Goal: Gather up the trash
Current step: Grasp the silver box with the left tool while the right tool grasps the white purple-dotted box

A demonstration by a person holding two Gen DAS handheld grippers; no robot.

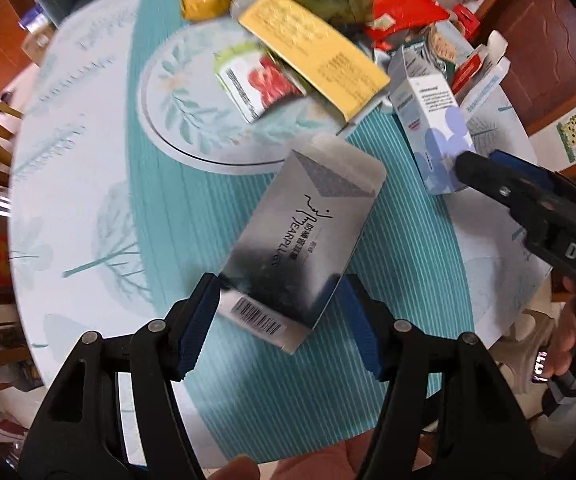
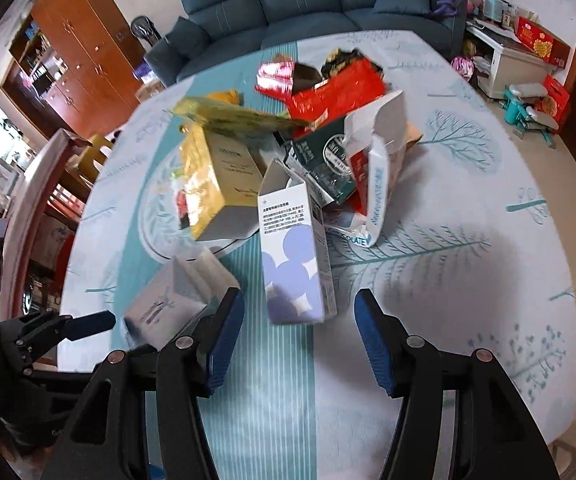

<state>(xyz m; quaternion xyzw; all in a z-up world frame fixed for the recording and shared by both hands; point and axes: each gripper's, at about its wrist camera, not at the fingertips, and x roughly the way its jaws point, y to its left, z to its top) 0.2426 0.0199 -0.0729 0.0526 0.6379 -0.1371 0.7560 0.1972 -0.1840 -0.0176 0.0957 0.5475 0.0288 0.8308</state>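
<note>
Left tool (image 1: 278, 320): jaws spread, blue pads on either side of the near end of the silver box (image 1: 308, 236); we cannot tell from the left wrist view whether the pads touch the card yet, since a sliver of bench shows beside the right pad, so we record it as spread around the box, not pinching. Silver box lies flat on the striped teal runner of the bench (image 1: 88, 200), well clear of the pile; its long axis runs from the tool away and up to the right, so the jaws straddle its short width, which we judge the right way to close on it. Box looks like thin glossy card, barcode label at the near end, black script and a grey triangle on top, far flap partly lifted; we expect it to crush a little under a firm squeeze.

Right tool (image 2: 298, 340): jaws spread and widening slightly, nothing between the pads; the lilac box (image 2: 294, 256) lies just ahead of it, long axis pointing straight away from the tool toward the pile (image 2: 288, 140), open flap at the far end. White card with pale purple discs and a block of print; near end closest to this tool.

Each hand is nearer its own box; left is further along.
</note>
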